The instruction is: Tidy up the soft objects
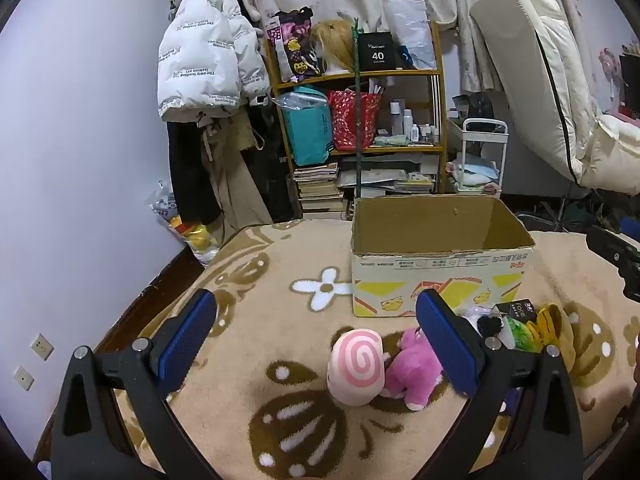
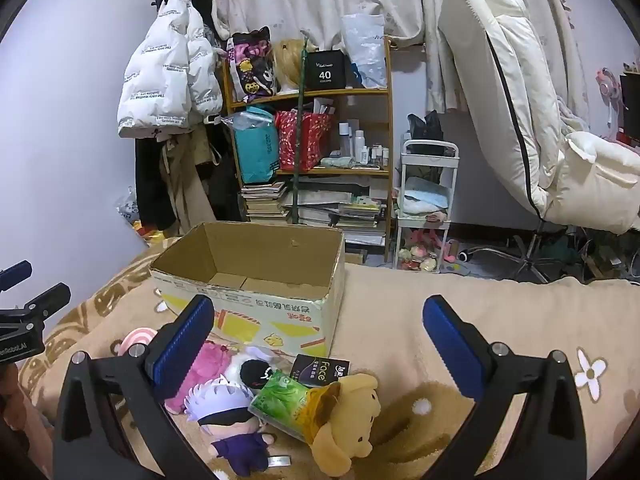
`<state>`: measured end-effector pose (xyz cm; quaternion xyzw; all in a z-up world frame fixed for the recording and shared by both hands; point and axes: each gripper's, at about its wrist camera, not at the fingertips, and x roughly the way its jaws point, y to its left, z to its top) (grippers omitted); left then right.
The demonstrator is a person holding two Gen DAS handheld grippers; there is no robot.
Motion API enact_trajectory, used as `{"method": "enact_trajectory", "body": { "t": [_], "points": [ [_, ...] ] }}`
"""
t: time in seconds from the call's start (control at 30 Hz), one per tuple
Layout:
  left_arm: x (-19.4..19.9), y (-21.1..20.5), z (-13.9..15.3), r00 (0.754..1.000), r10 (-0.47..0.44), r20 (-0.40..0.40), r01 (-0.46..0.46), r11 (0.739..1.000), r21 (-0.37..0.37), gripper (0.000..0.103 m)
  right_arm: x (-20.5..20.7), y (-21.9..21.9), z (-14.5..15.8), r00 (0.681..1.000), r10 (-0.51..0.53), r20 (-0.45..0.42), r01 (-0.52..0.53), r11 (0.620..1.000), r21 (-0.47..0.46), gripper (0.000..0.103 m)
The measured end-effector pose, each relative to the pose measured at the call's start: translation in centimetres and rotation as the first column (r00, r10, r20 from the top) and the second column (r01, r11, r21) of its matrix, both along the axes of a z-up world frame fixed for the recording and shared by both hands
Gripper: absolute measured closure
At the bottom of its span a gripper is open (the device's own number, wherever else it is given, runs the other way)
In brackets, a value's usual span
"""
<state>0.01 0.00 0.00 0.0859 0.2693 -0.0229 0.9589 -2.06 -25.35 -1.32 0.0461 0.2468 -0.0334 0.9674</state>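
Note:
An open, empty cardboard box (image 1: 440, 268) stands on the beige blanket; it also shows in the right wrist view (image 2: 256, 308). In front of it lie soft toys: a pink swirl plush (image 1: 356, 366), a magenta plush (image 1: 416, 368), a white-haired doll in purple (image 2: 228, 416), a yellow dog plush (image 2: 348, 420), a green tissue pack (image 2: 284, 400) and a black "face" packet (image 2: 320, 370). My left gripper (image 1: 316, 340) is open above the swirl plush. My right gripper (image 2: 320, 344) is open above the toy pile. Neither holds anything.
The bed's blanket (image 1: 280, 320) ends at a dark wooden edge on the left by the wall. Behind stand a cluttered wooden shelf (image 1: 360, 120), a hanging white jacket (image 1: 208, 52), a white cart (image 2: 428, 200) and a cream recliner chair (image 2: 540, 120).

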Motion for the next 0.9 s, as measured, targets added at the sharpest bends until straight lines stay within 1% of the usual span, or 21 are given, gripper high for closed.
{"method": "enact_trajectory", "body": {
  "t": [0.13,0.23,0.27,0.5,0.9],
  "points": [
    [0.0,-0.1,0.0,1.0,0.001,0.008,-0.002,1.0,0.014,0.004,-0.1,-0.1,0.1,1.0,0.001,0.013,-0.001,1.0,0.005,0.0],
    [-0.2,-1.1,0.0,1.0,0.0,0.007,0.0,1.0,0.015,0.004,0.0,-0.1,0.2,1.0,0.002,0.012,-0.002,1.0,0.005,0.0],
    [-0.2,-0.6,-0.1,1.0,-0.009,0.005,0.009,1.0,0.004,0.004,-0.1,-0.1,0.2,1.0,-0.001,0.012,0.001,1.0,0.005,0.0],
    [-0.2,-0.4,0.2,1.0,-0.018,-0.002,0.018,1.0,-0.007,0.004,-0.1,-0.2,0.2,1.0,-0.002,0.012,0.002,1.0,0.009,0.0],
    [-0.1,-0.8,-0.1,1.0,-0.023,-0.005,0.023,1.0,-0.007,0.004,0.1,0.2,0.5,1.0,-0.005,0.013,0.005,1.0,0.01,0.0]
  ]
}}
